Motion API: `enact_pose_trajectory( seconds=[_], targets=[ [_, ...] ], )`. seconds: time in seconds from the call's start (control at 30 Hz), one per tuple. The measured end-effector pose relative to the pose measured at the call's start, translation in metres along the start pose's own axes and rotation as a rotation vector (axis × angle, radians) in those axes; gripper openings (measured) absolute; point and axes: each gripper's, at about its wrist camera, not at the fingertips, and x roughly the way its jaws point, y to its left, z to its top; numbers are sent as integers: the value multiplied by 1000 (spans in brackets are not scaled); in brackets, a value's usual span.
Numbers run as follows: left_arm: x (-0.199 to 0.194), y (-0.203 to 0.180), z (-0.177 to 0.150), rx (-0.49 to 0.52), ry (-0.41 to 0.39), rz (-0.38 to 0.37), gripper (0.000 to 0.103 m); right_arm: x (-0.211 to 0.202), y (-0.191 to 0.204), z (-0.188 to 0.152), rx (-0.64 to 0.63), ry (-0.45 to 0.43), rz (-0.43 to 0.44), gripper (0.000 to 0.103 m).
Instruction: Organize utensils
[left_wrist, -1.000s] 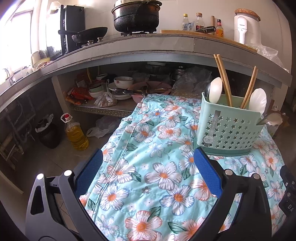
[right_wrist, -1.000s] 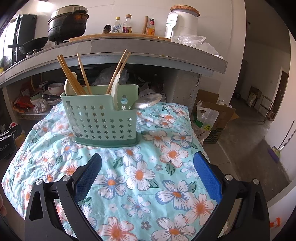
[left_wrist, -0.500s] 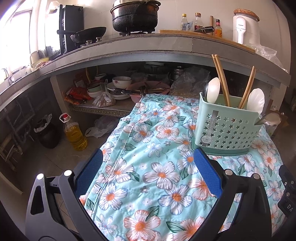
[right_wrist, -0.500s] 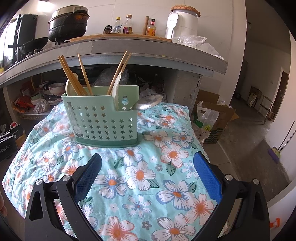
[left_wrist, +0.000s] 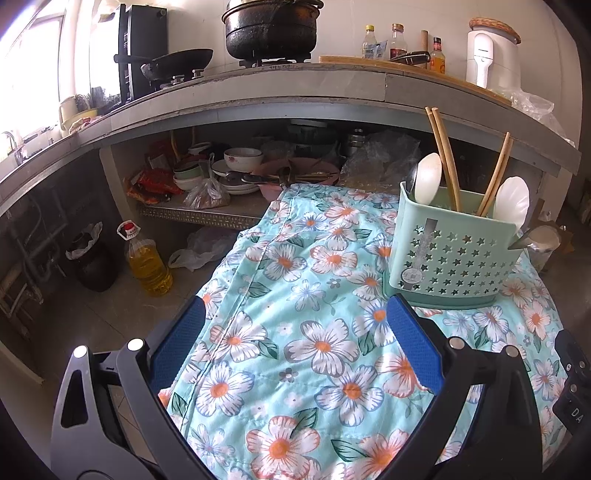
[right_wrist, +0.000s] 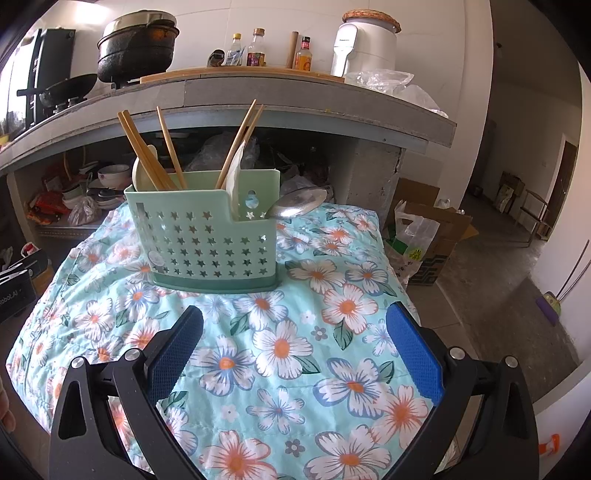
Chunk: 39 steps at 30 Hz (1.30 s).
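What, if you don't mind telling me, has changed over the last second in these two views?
Little: the green utensil caddy sits slightly higher in the right wrist view, so that camera shifted slightly. Nothing was gripped or released. The left gripper and right gripper remain open and empty; chopsticks and spoons stay put.

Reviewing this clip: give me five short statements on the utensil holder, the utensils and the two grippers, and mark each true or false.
1. The pale green plastic utensil holder with star-shaped holes stands upright on the floral cloth. True.
2. The left gripper holds a spoon. False: its jaws are wide apart with nothing between them.
3. Wooden chopsticks stick up out of the holder. True.
4. The metal spoon lies flat on the cloth beside the holder. False: it rests in the holder's low end compartment, bowl sticking out over the rim.
5. The right gripper is shut on the holder. False: it is open and apart from the holder.
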Motion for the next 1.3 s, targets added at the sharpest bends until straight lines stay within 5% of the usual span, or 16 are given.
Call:
enact_pose_trajectory(
  seconds=[1.3],
  targets=[
    [13, 1, -5, 1, 99, -74, 95, 3, -5, 4, 13, 12, 22, 96]
  ],
)
